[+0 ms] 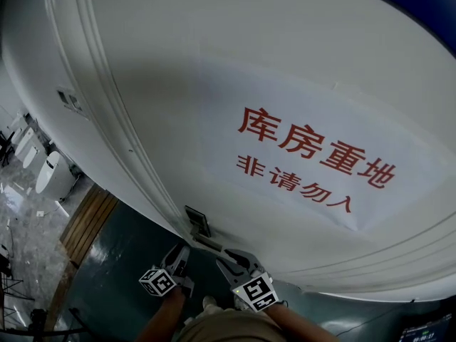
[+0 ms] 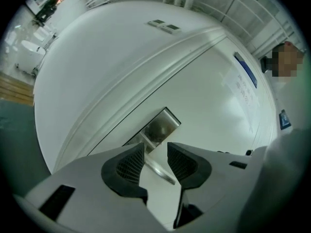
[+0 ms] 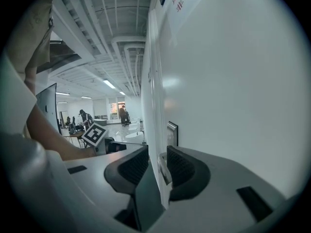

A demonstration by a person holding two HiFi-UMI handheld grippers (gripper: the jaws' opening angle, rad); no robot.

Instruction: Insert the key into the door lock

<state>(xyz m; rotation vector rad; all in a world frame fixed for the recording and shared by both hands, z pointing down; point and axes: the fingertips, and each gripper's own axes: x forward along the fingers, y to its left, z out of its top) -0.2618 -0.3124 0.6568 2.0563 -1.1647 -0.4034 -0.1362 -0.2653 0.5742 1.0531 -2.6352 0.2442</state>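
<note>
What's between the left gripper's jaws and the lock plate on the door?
A metal lever handle. The left gripper view shows it running from the lock plate into the gap between the open jaws of the left gripper.

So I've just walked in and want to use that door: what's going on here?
A person stands at the white door with a tool in each hand. The left tool is open, its jaws either side of the metal handle by the lock plate. The right tool is open too, close against the door near the plate. No key can be made out in either tool or at the plate.
</note>
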